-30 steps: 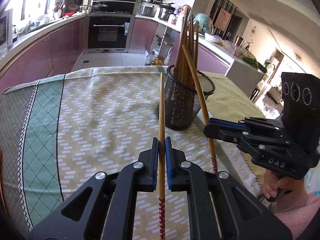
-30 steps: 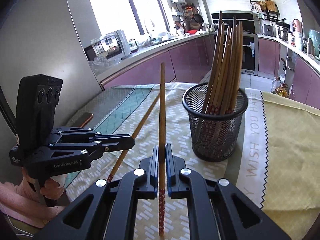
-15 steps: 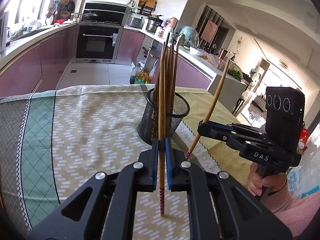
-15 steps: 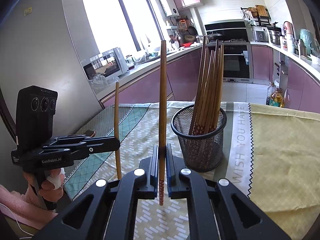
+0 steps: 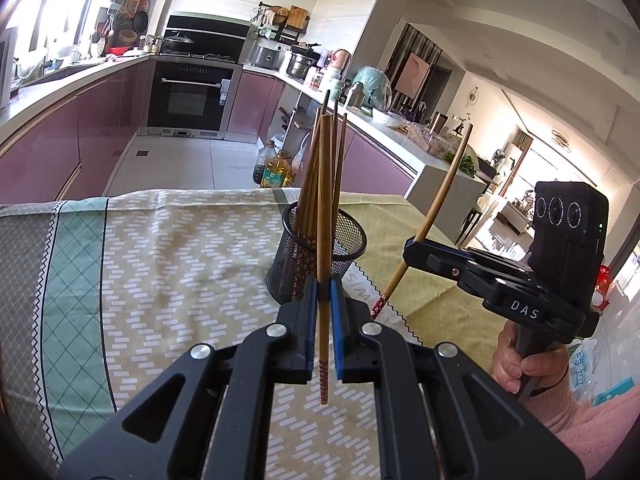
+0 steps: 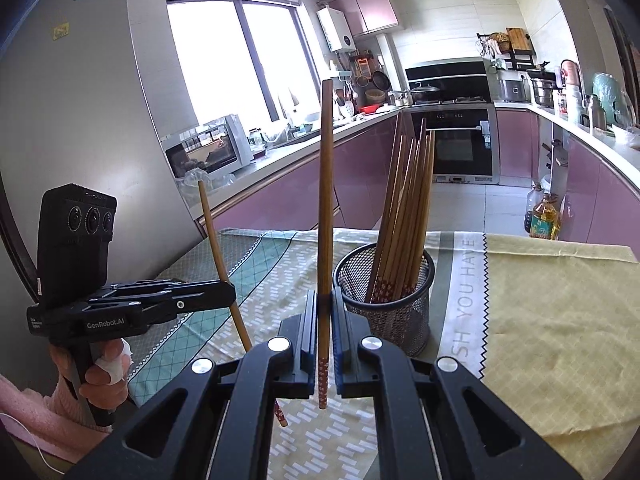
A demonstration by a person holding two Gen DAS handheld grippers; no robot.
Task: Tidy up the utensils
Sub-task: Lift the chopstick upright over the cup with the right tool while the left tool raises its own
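Observation:
A black mesh holder with several wooden chopsticks stands on the tablecloth; it also shows in the right wrist view. My left gripper is shut on one chopstick, held upright in front of the holder. My right gripper is shut on another chopstick, upright, left of the holder. Each gripper shows in the other's view: the right one to the holder's right with its tilted chopstick, the left one at the left with its chopstick.
The table carries a patterned cloth with a green band at the left and a yellow cloth at the right. Oil bottles stand on the floor beyond the table. Kitchen counters and an oven lie behind.
Both grippers have lifted their chopsticks off the table and tipped them from slanting to upright, above the cloth beside the holder.

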